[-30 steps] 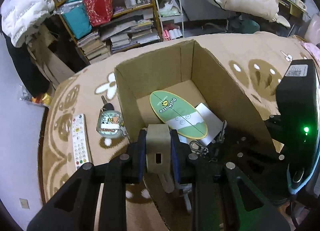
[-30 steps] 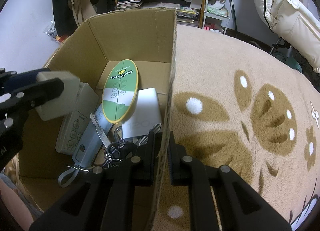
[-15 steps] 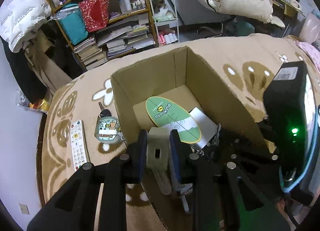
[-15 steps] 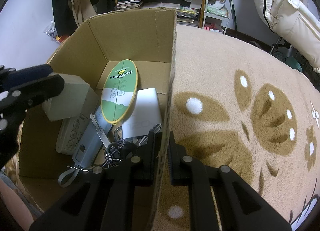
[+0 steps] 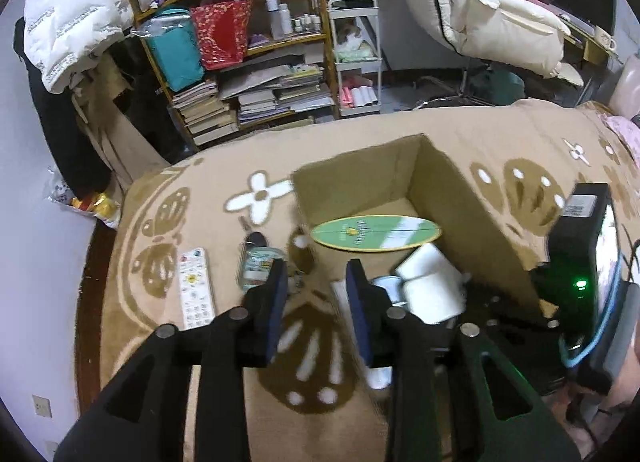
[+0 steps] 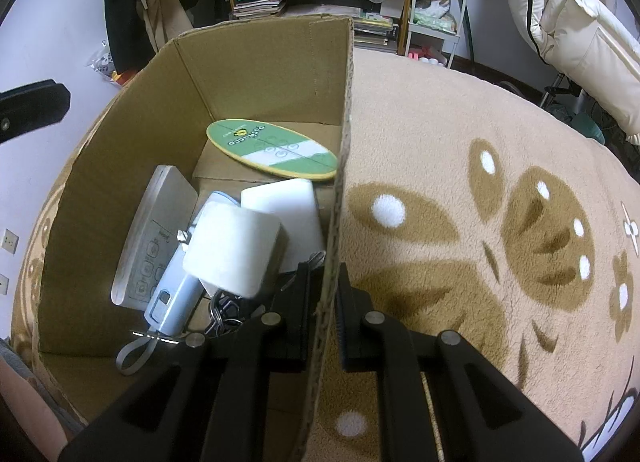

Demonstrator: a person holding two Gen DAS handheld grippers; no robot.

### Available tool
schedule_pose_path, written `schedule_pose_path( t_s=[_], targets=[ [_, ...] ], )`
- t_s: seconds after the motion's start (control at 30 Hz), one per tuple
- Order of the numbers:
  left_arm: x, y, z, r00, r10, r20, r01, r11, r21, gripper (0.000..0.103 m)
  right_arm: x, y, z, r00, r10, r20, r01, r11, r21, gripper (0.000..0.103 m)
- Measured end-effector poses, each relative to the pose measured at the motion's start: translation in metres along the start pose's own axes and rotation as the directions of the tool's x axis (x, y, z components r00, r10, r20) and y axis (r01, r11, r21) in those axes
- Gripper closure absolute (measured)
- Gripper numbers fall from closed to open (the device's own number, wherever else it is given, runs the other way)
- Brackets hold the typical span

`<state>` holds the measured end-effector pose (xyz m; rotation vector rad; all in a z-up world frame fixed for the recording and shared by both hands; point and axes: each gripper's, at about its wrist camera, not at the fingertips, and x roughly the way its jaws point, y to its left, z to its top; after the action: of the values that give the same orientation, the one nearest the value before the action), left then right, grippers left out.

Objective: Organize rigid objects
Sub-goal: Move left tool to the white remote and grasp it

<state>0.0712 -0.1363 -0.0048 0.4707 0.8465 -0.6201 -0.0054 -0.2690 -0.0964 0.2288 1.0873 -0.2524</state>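
Two views cover this moment. From the left wrist, the left tool [image 5: 316, 294] hangs with its jaws spread wide and nothing between them, above the brown flower-patterned blanket [image 5: 320, 362] just outside the near left wall of the cardboard box [image 5: 460, 197]. On the blanket left of the box lie a white remote control [image 5: 196, 286] and, just beside it, a small clear case with a printed label [image 5: 258, 268], partly hidden behind the left finger. Inside the box a green oval board [image 5: 376, 232] lies flat, and nearer the camera sits a white block [image 5: 430, 286], blurred. A bookshelf [image 5: 256, 73] packed with books and bags stands behind the blanket.

From the right wrist, the right tool [image 6: 324, 302] is clamped narrow on the right wall of the cardboard box [image 6: 340, 165], one finger inside and one outside. The green oval board [image 6: 274, 149] rests toward the far end. Nearer, the white block [image 6: 232, 246] lies on top of a pale blue handheld device [image 6: 172, 298] with a grey wrist strap; a grey panel with buttons [image 6: 156, 238] leans along the left wall, and a flat white slab [image 6: 288, 209] sits by the right wall. A bunch of metal rings [image 6: 222, 312] lies just before the inner finger. One finger of the left tool [image 6: 32, 109] shows at the left edge, outside the box.
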Motion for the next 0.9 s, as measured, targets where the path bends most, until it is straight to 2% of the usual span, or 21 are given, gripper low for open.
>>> schedule_pose_path(
  t_s=[0.07, 0.1, 0.13, 0.17, 0.23, 0.27, 0.4, 0.57, 0.7, 0.9],
  targets=[
    [0.002, 0.009, 0.0, 1.0, 0.019, 0.003, -0.019, 1.0, -0.005, 0.06, 0.0, 0.0, 0.0, 1.0, -0.001, 0.0, 0.001, 1.0, 0.0, 0.09],
    [0.003, 0.014, 0.0, 1.0, 0.025, 0.007, -0.025, 1.0, -0.009, 0.048, 0.0, 0.0, 0.0, 1.0, -0.001, 0.0, 0.001, 1.0, 0.0, 0.09],
    [0.003, 0.018, 0.0, 0.999, 0.03, 0.013, -0.03, 0.999, -0.013, 0.038, 0.0, 0.0, 0.0, 1.0, 0.0, 0.0, 0.0, 1.0, 0.0, 0.09],
    [0.004, 0.024, 0.0, 0.999, 0.04, 0.022, -0.04, 0.999, -0.02, 0.034, 0.0, 0.0, 0.0, 1.0, 0.0, 0.001, 0.0, 1.0, -0.001, 0.09],
    [0.008, 0.034, 0.0, 0.998, 0.064, 0.015, -0.064, 0.997, -0.045, 0.013, 0.0, 0.0, 0.0, 1.0, 0.0, 0.001, 0.0, 1.0, -0.001, 0.09],
    [0.011, 0.039, 0.0, 0.997, 0.072, -0.002, -0.072, 0.995, -0.062, 0.01, 0.0, 0.0, 0.0, 1.0, 0.0, 0.001, 0.0, 1.0, 0.0, 0.09],
    [0.022, 0.053, -0.002, 0.997, 0.08, -0.015, -0.081, 0.992, -0.093, 0.006, 0.0, 0.0, 0.0, 1.0, 0.0, 0.0, 0.0, 1.0, 0.0, 0.09],
    [0.034, 0.06, -0.004, 0.997, 0.078, -0.024, -0.08, 0.995, -0.064, 0.006, 0.001, 0.0, 0.0, 1.0, 0.0, 0.0, 0.0, 1.0, -0.001, 0.09],
    [0.049, 0.071, -0.009, 0.996, 0.079, -0.03, -0.081, 0.993, -0.084, 0.006, 0.001, 0.001, 0.0, 1.0, 0.0, 0.001, 0.0, 1.0, 0.0, 0.09],
    [0.092, 0.096, -0.027, 0.991, 0.054, -0.119, -0.072, 0.985, -0.155, 0.006, 0.001, 0.0, 0.0, 1.0, -0.001, 0.001, 0.001, 1.0, -0.001, 0.09]
  ],
)
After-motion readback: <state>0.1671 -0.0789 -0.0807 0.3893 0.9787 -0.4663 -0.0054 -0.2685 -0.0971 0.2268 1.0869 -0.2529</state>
